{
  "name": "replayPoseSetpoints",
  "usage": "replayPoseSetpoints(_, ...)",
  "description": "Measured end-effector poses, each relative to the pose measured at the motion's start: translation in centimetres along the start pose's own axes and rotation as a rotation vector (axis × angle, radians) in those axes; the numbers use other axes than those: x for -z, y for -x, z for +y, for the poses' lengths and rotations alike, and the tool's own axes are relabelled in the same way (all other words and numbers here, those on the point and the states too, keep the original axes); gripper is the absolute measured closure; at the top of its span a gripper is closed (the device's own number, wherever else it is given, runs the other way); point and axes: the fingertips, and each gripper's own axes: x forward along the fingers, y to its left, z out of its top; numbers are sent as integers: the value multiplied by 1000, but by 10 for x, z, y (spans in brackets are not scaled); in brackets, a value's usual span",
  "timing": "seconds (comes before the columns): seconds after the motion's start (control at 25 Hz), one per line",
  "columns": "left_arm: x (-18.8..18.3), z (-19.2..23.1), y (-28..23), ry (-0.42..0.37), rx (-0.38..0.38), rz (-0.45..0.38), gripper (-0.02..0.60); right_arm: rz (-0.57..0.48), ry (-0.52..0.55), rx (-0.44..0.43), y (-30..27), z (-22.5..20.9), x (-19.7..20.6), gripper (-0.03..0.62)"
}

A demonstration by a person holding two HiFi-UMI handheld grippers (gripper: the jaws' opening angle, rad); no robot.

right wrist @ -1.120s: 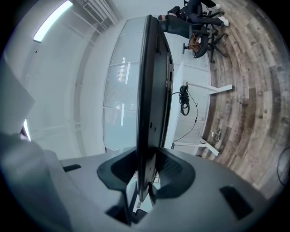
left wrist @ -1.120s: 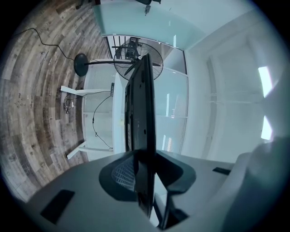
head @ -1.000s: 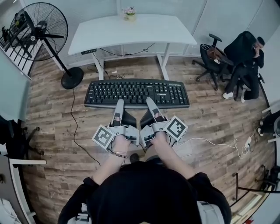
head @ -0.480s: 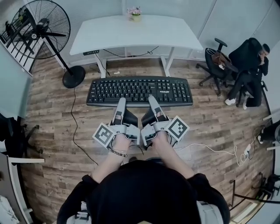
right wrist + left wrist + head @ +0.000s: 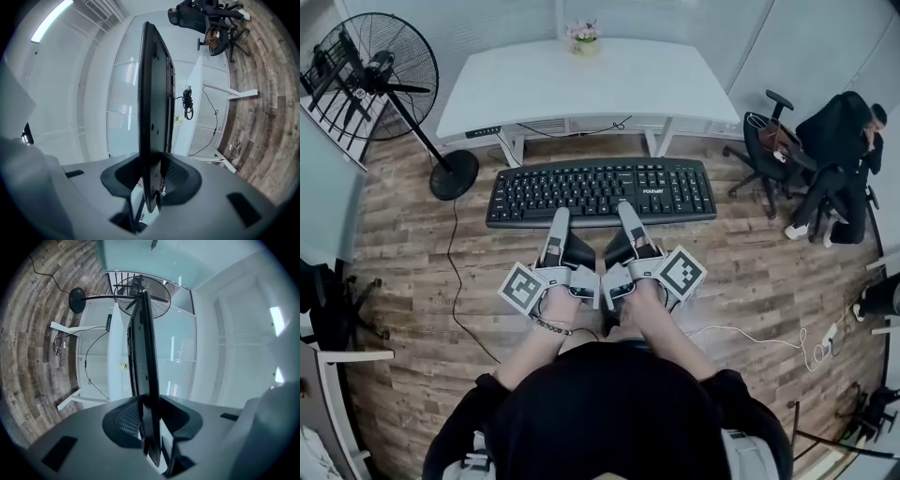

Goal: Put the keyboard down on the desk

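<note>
The black full-size keyboard is held level in the middle of the head view, over the brown wood-plank floor. It sits just below the white curved-top desk in the frame and is not resting on it. The left gripper and the right gripper sit side by side at the centre of its near long edge. In each gripper view the jaws are closed part-way, with their dark pads pressed against both faces of the thin board.

A small pot of pink flowers stands at the desk's far edge, top centre. A black cable sags under the desk's front rim. A black pedestal fan stands at upper left, its round base just beside the keyboard's left end. At the right edge a person in dark clothes sits by a black office chair. A white cable trails across the floor at lower right.

The person's dark torso fills the bottom of the head view, and the marker cubes cover most of both hands. Both gripper views show the keyboard edge-on, so its keys cannot be read there. The fan cage is cut off by the frame edge, and the dark shapes along the left edge and in the lower right corner are too cropped to name.
</note>
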Motion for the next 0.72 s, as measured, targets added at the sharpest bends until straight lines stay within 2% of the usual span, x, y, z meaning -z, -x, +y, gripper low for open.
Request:
replayPoseSetpoints(0.32, 9, 9, -71, -47, 20, -19, 465, 27, -8, -12, -47, -15, -52, 480)
replayPoseSetpoints(0.56, 14, 20, -109, -48, 22, -49, 465, 57, -15, -19, -77, -26, -82, 480)
replayPoseSetpoints(0.72, 3, 28, -141, -56, 10, -67, 463, 78, -27, 3, -109, -37, -96, 480)
